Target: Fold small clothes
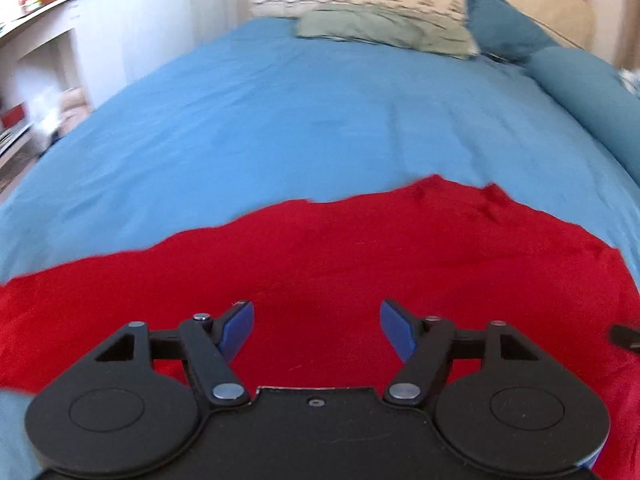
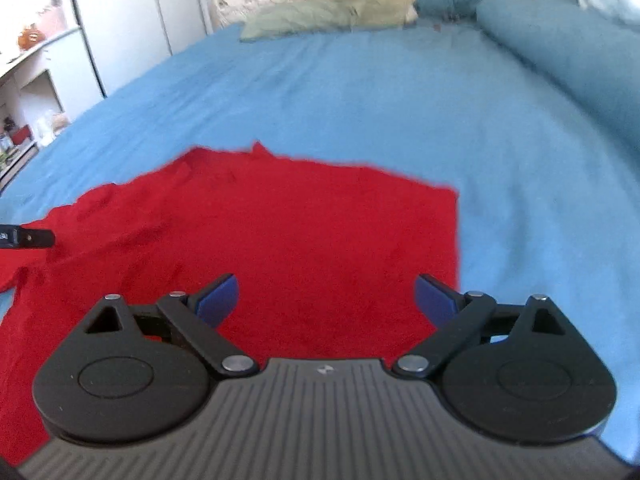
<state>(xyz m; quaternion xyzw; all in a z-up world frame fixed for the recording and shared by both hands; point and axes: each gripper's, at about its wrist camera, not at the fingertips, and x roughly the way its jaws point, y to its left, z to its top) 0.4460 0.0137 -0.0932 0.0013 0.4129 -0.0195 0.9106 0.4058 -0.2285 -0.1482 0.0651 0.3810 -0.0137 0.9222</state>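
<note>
A red garment (image 1: 320, 248) lies spread flat on the blue bed sheet (image 1: 280, 120). My left gripper (image 1: 317, 326) hovers over its near part, open, blue pads apart with only red cloth showing below the gap. In the right wrist view the same red garment (image 2: 280, 220) shows a straight right edge and a rumpled far left side. My right gripper (image 2: 326, 300) stands open above it, near its right edge, nothing between the pads. A black tip of the left gripper (image 2: 28, 238) pokes in at the left edge.
A pale green pillow (image 1: 384, 30) and a dark blue pillow (image 1: 508, 28) lie at the head of the bed. A blue bolster (image 1: 592, 104) runs along the right side. White shelves (image 1: 36, 80) stand to the left of the bed.
</note>
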